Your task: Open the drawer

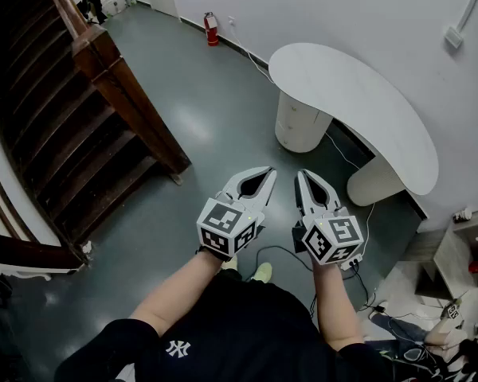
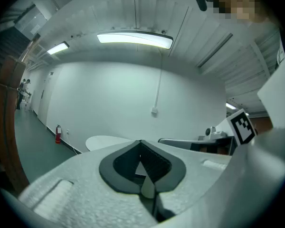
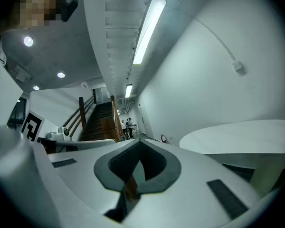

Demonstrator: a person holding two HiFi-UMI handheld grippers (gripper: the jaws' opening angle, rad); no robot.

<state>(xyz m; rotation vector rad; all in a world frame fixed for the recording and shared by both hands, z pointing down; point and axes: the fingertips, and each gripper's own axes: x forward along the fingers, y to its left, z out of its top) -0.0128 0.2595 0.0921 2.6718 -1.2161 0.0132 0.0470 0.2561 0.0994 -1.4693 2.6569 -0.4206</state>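
A white curved desk (image 1: 358, 102) stands by the wall, on a rounded white pedestal (image 1: 300, 123) whose front shows drawer lines. I hold both grippers level and side by side over the grey floor, well short of the pedestal. The left gripper (image 1: 269, 171) has its tips together and nothing between them; in its own view the left gripper (image 2: 140, 141) points at the desk top (image 2: 104, 141). Beside it the right gripper (image 1: 300, 174) is shut and empty too. The right gripper (image 3: 138, 140) looks past the desk's edge (image 3: 242, 134) toward the stairs.
A dark wooden staircase (image 1: 80, 118) with a heavy post fills the left. A red fire extinguisher (image 1: 211, 29) stands at the far wall. Cables (image 1: 366, 293) and white shelving (image 1: 462, 253) lie at the right. People stand far down the hall (image 3: 128, 125).
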